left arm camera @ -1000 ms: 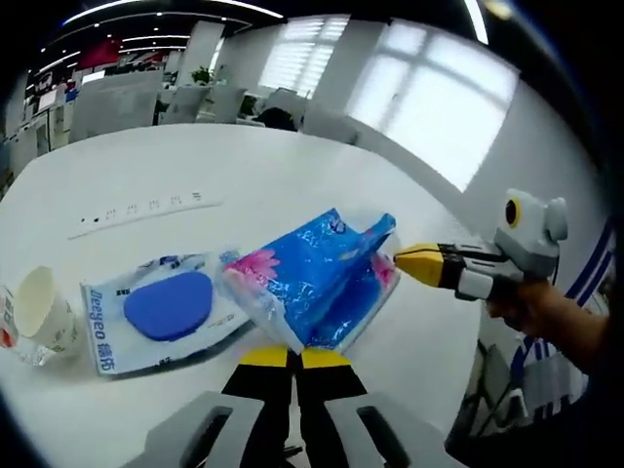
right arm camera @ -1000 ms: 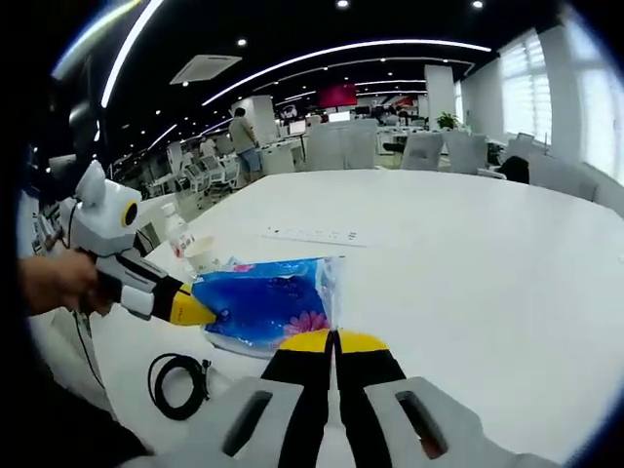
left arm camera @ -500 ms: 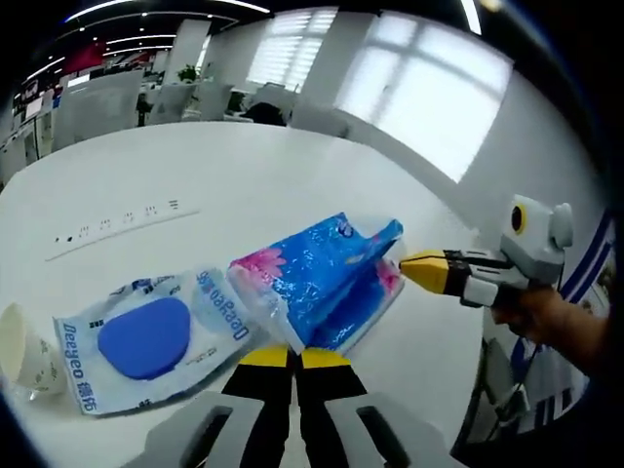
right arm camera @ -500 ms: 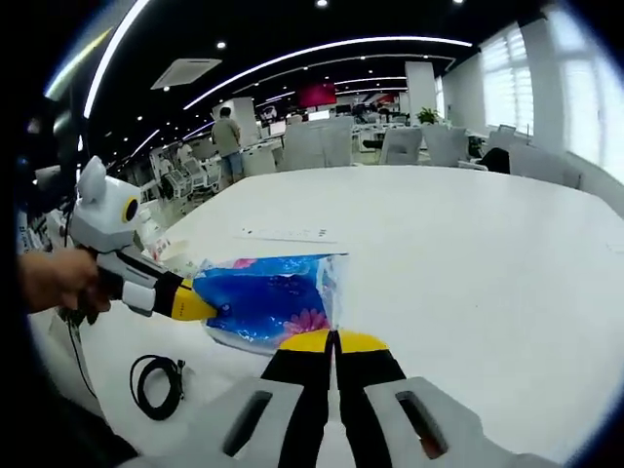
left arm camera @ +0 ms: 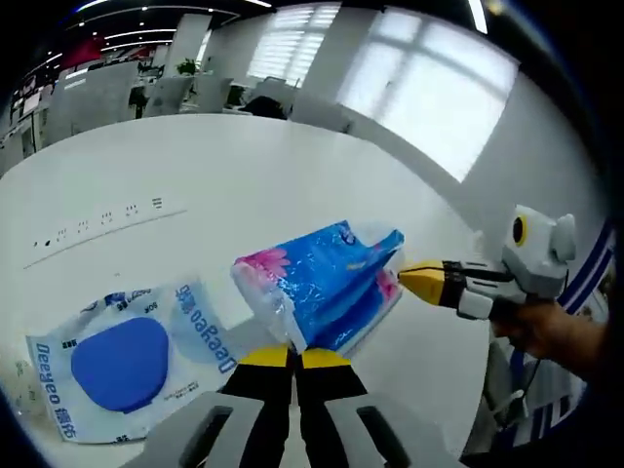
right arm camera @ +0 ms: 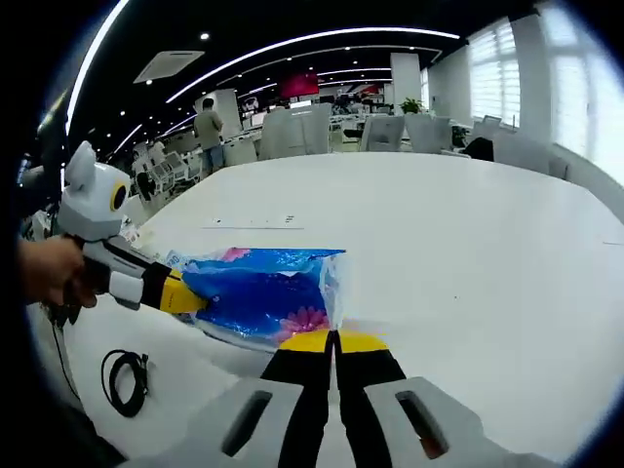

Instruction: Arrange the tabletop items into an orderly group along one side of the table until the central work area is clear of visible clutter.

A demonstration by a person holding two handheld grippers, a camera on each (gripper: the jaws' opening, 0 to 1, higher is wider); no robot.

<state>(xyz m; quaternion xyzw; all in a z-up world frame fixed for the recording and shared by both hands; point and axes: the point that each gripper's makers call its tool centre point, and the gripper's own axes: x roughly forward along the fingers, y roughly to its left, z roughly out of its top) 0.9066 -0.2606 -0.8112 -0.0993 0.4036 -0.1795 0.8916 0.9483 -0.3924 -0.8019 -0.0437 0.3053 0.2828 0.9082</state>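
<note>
A blue plastic pack (left arm camera: 322,285) with pink flowers hangs between both grippers above the white table (left arm camera: 234,166). My left gripper (left arm camera: 294,353) is shut on its near end. My right gripper (left arm camera: 405,276), held by a hand, comes in from the right and is shut on the far end. In the right gripper view the same pack (right arm camera: 255,295) stretches from my right gripper (right arm camera: 331,338) to my left gripper (right arm camera: 192,301), which comes in from the left. A flat white packet (left arm camera: 127,353) with a blue oval lies on the table at lower left.
A row of sockets (left arm camera: 97,219) is set into the tabletop further back. A coiled black cable (right arm camera: 122,370) lies near the table's edge. Office chairs (right arm camera: 385,132) and a standing person (right arm camera: 207,122) are beyond the table. The table (right arm camera: 468,234) is bare to the right.
Both views have shifted with the hands. The pack stays held at both ends and now sits further from the flat packet. The paper cup has left the left gripper view.
</note>
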